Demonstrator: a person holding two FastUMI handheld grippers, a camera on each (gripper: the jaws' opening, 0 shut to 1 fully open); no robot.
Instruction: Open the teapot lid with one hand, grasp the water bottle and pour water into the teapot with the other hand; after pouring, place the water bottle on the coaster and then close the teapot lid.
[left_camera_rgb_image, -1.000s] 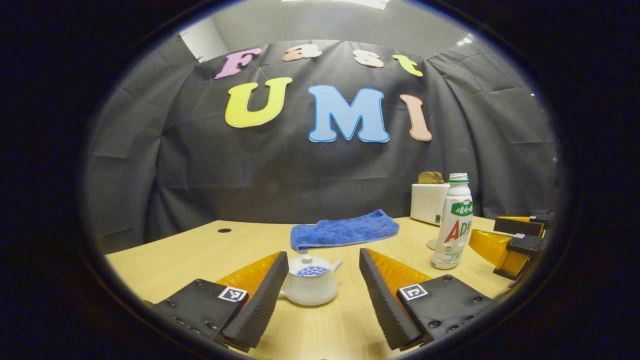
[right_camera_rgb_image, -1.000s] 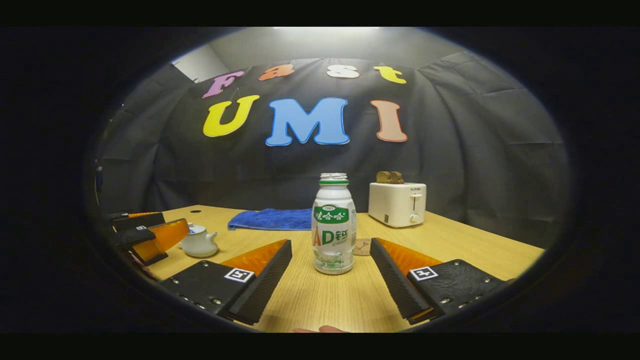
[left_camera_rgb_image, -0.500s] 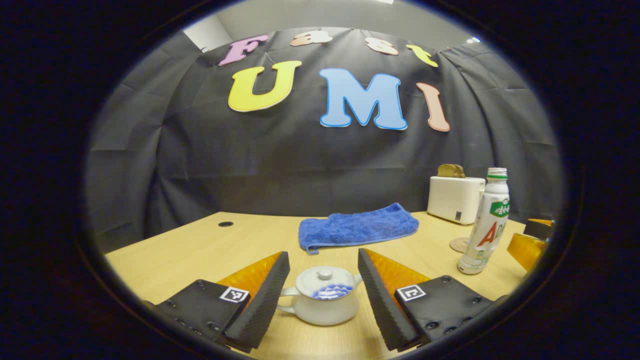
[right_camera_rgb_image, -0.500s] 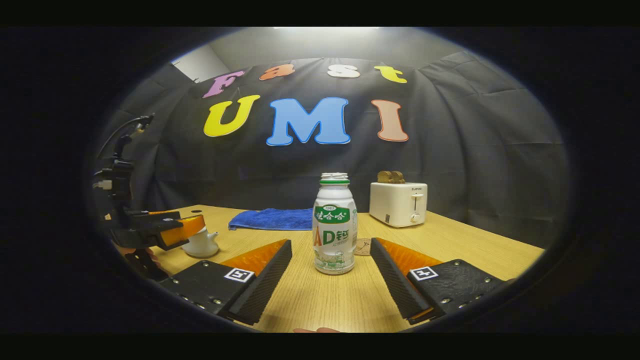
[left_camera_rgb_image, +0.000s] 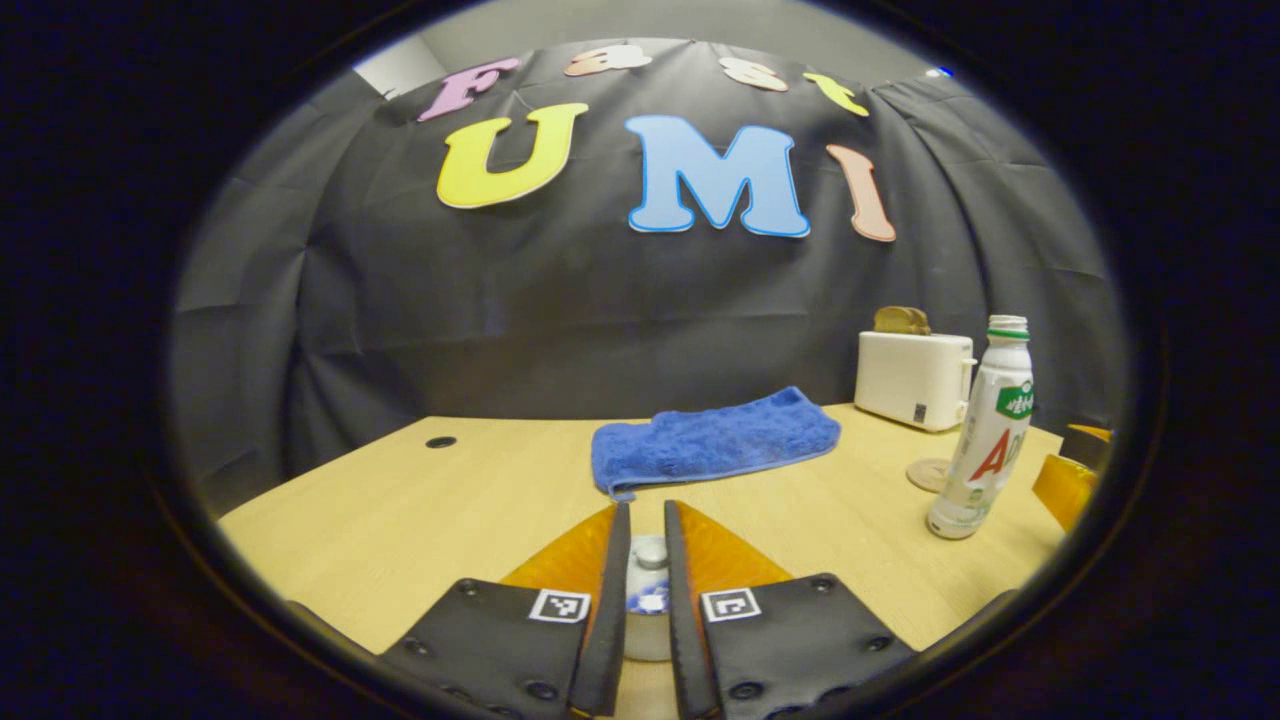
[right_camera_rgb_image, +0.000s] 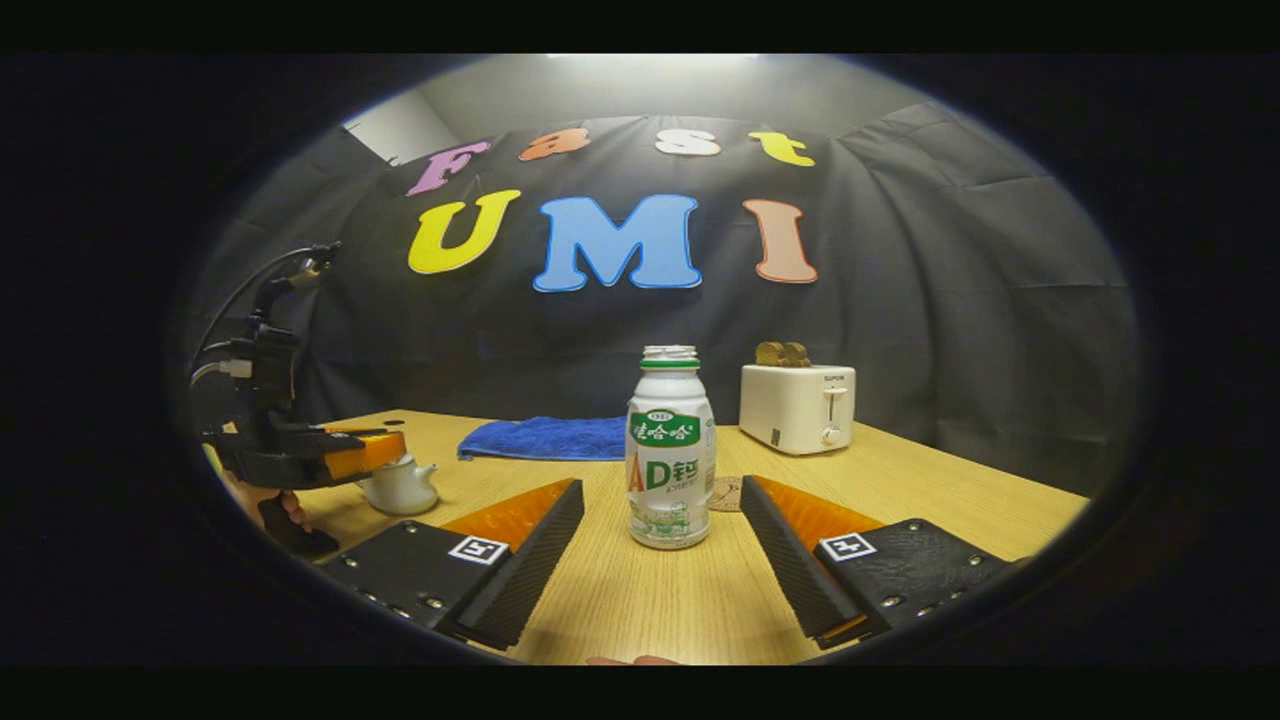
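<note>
Left gripper view: left gripper (left_camera_rgb_image: 646, 600) narrowed since earlier onto teapot lid (left_camera_rgb_image: 650, 552); right gripper (right_camera_rgb_image: 660, 560) spread, unchanged.

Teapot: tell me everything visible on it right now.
The teapot is small, white and glossy, like ceramic, with a round body and a short spout pointing toward the bottle. It stands upright on the table. Its lid is on, with a round knob and a blue pattern below it. The left claw has narrowed around the knob; contact cannot be confirmed.
</note>
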